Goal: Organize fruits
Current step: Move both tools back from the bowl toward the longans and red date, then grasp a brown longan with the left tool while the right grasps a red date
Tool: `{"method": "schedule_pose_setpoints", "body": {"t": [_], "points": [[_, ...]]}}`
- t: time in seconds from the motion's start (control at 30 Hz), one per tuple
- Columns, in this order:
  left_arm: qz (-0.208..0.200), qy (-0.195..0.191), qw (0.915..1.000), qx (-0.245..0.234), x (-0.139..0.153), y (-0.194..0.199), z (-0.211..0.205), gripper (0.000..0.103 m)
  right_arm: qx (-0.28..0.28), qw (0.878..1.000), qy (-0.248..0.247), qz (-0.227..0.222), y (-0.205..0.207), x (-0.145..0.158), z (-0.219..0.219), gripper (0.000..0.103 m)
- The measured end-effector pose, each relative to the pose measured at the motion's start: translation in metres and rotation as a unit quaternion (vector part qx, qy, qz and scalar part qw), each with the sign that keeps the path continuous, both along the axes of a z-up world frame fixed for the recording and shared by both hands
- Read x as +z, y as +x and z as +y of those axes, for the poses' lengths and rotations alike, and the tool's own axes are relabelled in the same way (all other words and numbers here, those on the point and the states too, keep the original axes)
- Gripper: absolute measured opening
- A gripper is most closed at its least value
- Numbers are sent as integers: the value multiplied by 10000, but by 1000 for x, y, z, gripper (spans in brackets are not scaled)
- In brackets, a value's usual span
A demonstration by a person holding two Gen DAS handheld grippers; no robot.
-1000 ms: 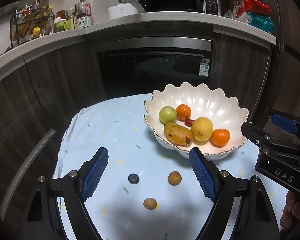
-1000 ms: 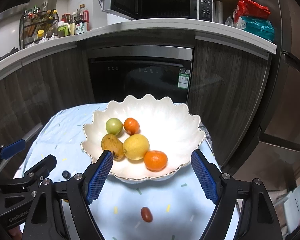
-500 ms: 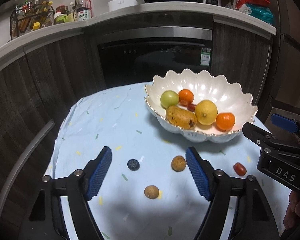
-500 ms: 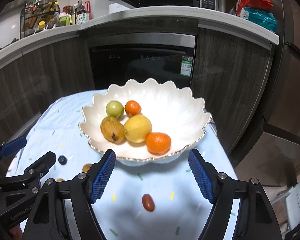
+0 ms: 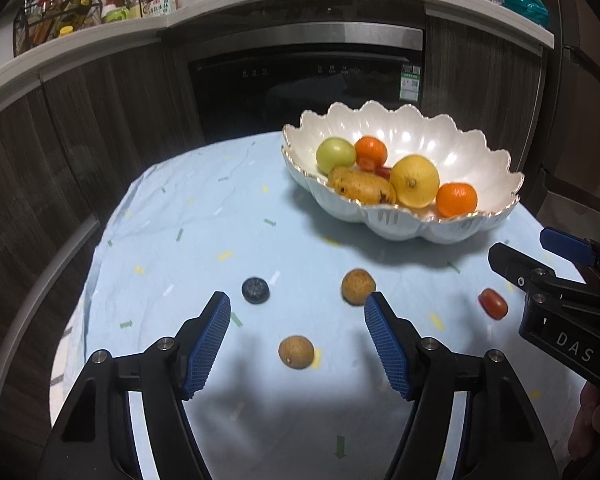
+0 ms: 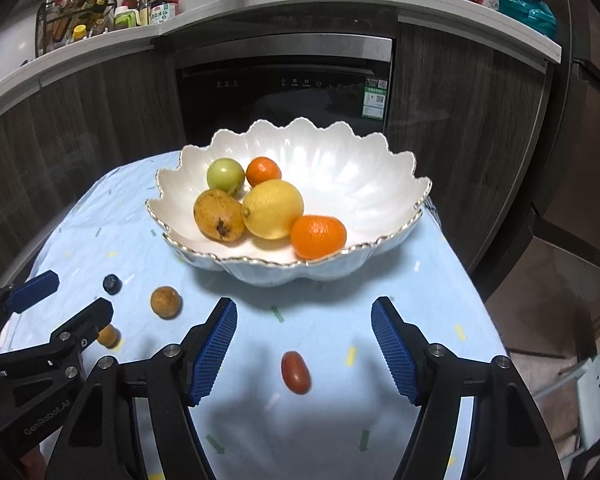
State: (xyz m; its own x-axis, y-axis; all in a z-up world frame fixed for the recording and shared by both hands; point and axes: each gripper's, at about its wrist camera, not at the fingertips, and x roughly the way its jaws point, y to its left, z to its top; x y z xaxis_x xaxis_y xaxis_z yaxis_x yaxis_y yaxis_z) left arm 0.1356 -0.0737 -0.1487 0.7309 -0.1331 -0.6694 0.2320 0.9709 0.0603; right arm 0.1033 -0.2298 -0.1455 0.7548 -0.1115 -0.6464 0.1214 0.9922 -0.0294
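A white scalloped bowl [image 5: 472, 152] [image 6: 340, 160] holds a green fruit [image 5: 335, 156], two oranges [image 5: 456, 199], a lemon [image 5: 414, 181] and a brown mango [image 5: 360, 190]. On the light blue cloth lie a blueberry [image 5: 255, 290] [image 6: 112, 284], two brown longans [image 5: 358, 286] [image 5: 296, 352] and a red date [image 5: 493, 304] [image 6: 296, 372]. My left gripper [image 5: 298, 318] is open, with the nearer longan between its fingers below. My right gripper [image 6: 304, 320] is open above the red date.
The small table [image 6: 440, 280] stands before dark cabinets and a built-in oven [image 5: 300, 76]. Its right edge drops to the floor [image 6: 560, 300]. A counter above carries bottles [image 5: 156, 0] and a microwave.
Both grippers have pulled back and lowered toward the table's near side. The loose longans, blueberry and red date have come further into view.
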Motion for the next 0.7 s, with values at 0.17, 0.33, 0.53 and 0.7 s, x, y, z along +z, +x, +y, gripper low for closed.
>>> {"method": "schedule_pose_setpoints", "body": {"t": [0.17,0.33,0.53,0.7], "points": [[87,-8,9999,56,-8,2,3,66,31,10000,-37,65,0,-8,3,63],[177,6,9998,47,-17,4,2,63,14,9998,-10,188,0,-17,2,60],[315,9,9995,50,-27,7,3,58,37,9994,25,357,2,-30,2,50],[437,14,9990,34,-33,9,2,53,62,9990,73,445,3,-37,1,47]]}}
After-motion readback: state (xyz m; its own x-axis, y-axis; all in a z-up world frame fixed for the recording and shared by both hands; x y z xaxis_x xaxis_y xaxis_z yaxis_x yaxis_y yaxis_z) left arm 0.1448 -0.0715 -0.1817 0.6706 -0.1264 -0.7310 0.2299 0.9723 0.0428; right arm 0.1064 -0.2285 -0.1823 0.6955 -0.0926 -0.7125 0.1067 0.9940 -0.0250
